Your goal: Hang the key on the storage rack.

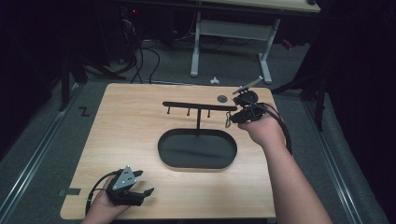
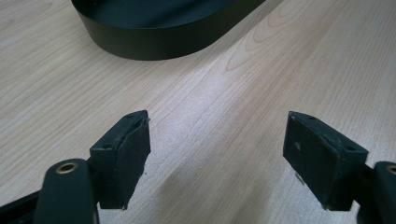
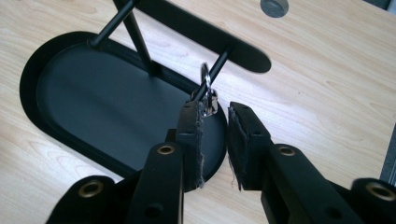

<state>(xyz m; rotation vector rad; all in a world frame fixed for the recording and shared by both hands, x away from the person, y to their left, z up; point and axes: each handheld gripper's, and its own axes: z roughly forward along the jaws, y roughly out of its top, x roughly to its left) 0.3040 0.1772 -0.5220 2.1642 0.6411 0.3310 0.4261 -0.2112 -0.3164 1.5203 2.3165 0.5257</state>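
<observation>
The small metal ring [image 3: 206,88] hangs on the end peg [image 3: 215,70] of the black stand [image 1: 198,107], partly hidden behind the left pad of the right gripper [image 3: 215,142]; its exact shape is hard to make out. It sits just beyond the fingertips, and the narrow gap between the jaws holds nothing. The left gripper [image 2: 217,158] rests wide apart, empty, over bare counter [image 2: 224,93], near the oval tray [image 2: 154,44], whose far side is cut off.
</observation>
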